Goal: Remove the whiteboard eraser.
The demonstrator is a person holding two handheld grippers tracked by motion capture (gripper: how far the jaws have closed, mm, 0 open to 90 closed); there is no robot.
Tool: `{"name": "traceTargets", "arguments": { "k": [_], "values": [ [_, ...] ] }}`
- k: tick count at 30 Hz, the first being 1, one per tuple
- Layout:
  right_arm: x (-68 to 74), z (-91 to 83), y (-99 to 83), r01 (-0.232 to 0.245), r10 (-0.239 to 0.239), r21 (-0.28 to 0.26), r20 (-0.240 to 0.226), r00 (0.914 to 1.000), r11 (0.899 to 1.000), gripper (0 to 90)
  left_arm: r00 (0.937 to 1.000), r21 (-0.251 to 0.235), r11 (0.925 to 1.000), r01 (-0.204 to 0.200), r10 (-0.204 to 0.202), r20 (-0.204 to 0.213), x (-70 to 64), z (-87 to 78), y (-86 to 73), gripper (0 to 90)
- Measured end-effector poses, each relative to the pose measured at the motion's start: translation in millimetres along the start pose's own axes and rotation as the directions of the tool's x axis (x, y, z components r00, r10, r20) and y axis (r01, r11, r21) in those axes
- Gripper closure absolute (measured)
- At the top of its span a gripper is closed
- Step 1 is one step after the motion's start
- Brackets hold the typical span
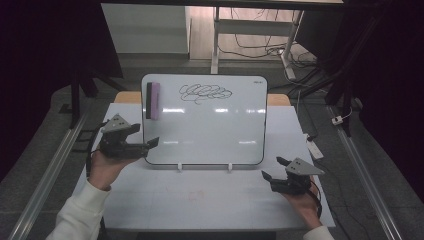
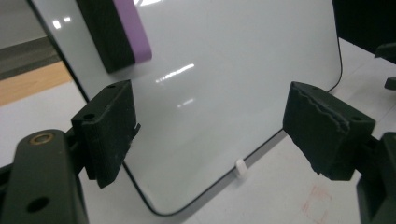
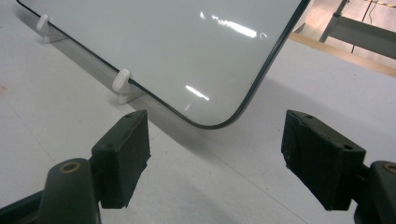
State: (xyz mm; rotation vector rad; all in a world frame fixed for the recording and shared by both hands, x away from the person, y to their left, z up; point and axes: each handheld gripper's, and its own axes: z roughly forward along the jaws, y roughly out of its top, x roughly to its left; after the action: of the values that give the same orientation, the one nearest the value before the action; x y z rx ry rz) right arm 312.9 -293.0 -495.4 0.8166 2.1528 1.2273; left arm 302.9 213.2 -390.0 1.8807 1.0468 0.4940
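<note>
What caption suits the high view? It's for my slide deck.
Two open grippers, left gripper and right gripper, flank a scribbled whiteboard carrying a purple eraser.

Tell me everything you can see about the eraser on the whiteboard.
The eraser is a slim upright block, a purple body with a black felt-looking layer on its left side. It clings to the upper left of the whiteboard, left of the black scribble, apparently magnetic. Nothing grips it. In the left gripper view its lower end sits above and beyond the left gripper, whose jaws stand open; the two are apart.
</note>
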Motion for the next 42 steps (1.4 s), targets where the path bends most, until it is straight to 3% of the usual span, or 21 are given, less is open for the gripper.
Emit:
{"name": "traceTargets", "arguments": {
  "k": [10,15,26,35,42],
  "values": [
    [0.6,1.7,-1.2,-0.001,0.001,0.012,-0.003,1.0000,1.000,23.2,0.9998,-0.027,0.9996,-0.011,0.010,-0.019,2.5,12.9,23.8,19.2],
    [1.3,3.2,-2.4,0.008,-0.008,0.021,-0.002,1.0000,1.000,23.2,0.9975,-0.030,0.9994,-0.016,0.014,-0.069,8.7,18.9,35.1,19.5],
    [2.1,4.2,-2.9,0.006,-0.006,0.026,-0.003,1.0000,1.000,23.2,0.9900,-0.049,0.9986,0.018,-0.025,-0.139,30.1,28.9,57.1,22.8],
    [1.7,4.8,-3.8,0.006,-0.006,0.032,-0.002,1.0000,0.999,23.2,0.9806,-0.027,0.9989,0.037,-0.042,-0.192,47.7,47.1,71.0,29.0],
    [1.8,5.7,-4.9,0.009,-0.009,0.038,-0.002,1.0000,0.999,23.2,0.9819,-0.036,0.9983,0.046,-0.052,-0.182,52.3,52.2,76.3,37.5]
  ]
}}
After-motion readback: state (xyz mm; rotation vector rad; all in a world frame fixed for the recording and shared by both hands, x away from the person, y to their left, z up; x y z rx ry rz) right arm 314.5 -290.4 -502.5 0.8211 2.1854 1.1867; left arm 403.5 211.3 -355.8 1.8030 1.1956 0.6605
